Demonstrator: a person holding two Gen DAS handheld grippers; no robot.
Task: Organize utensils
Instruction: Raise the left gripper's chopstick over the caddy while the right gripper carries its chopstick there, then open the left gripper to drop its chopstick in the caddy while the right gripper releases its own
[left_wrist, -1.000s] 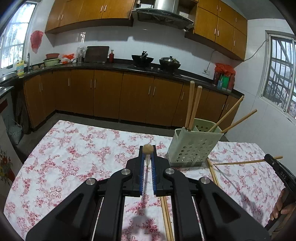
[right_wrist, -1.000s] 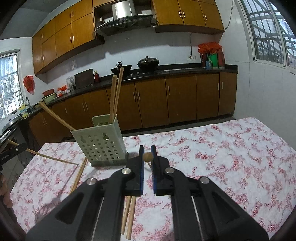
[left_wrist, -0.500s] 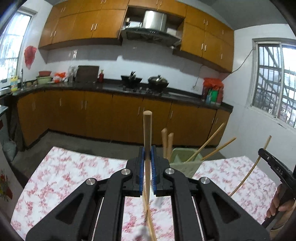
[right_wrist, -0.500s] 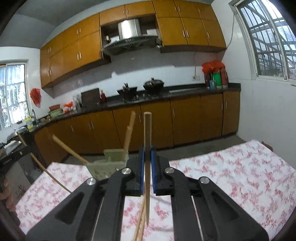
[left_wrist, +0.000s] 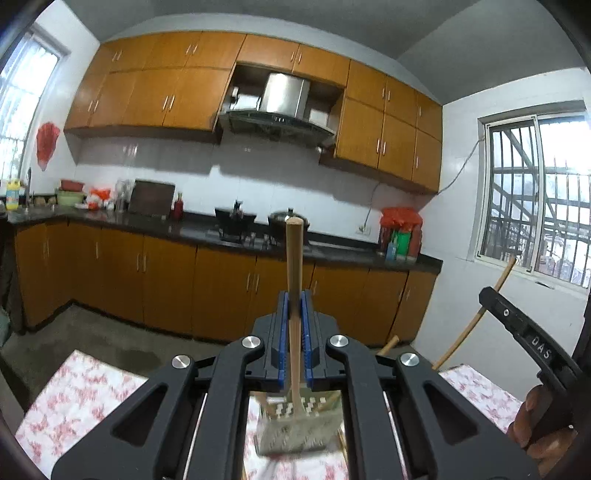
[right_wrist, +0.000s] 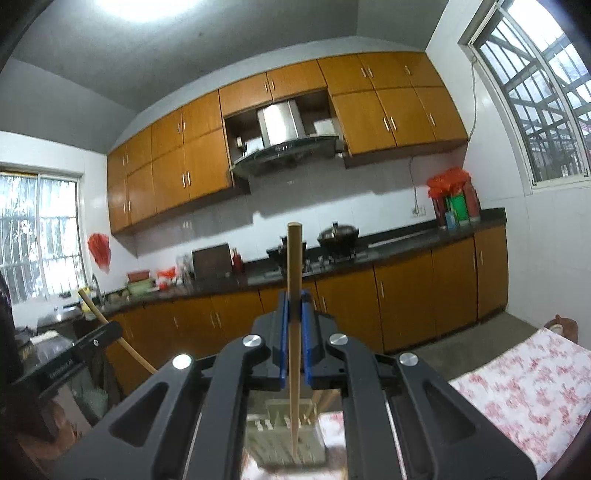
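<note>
A: What lies around, from left to right?

B: In the left wrist view, the surface with the white and red flowered cloth (left_wrist: 85, 391) fills the lower left. Behind it runs a row of brown wooden cabinets (left_wrist: 155, 277) under a dark counter, with a steel range hood (left_wrist: 284, 99) above. At the far right the black body of the other gripper (left_wrist: 524, 332) comes into view, a hand (left_wrist: 535, 424) below it and a thin wooden chopstick (left_wrist: 476, 317) slanting past it.

A: And what stands in the way?

B: The black frame of each gripper hides most of the pale green perforated plastic utensil holder (left_wrist: 295, 424). It stands on the cloth right below the fingers, blurred, seen only through the gap in the frame. Other sticks lean out of it to the right.

A: The left gripper (left_wrist: 294, 306)?

B: Clenched on a round light wooden chopstick (left_wrist: 294, 258). The blue pads press it from both sides, and it stands upright, its lower end down at the holder.

A: The right gripper (right_wrist: 294, 306)?

B: Clamped as well, on a second slim wooden chopstick (right_wrist: 294, 266), upright, its tapered tip reaching down to the green holder (right_wrist: 288, 435). Whether either tip is inside a compartment, I cannot tell.
</note>
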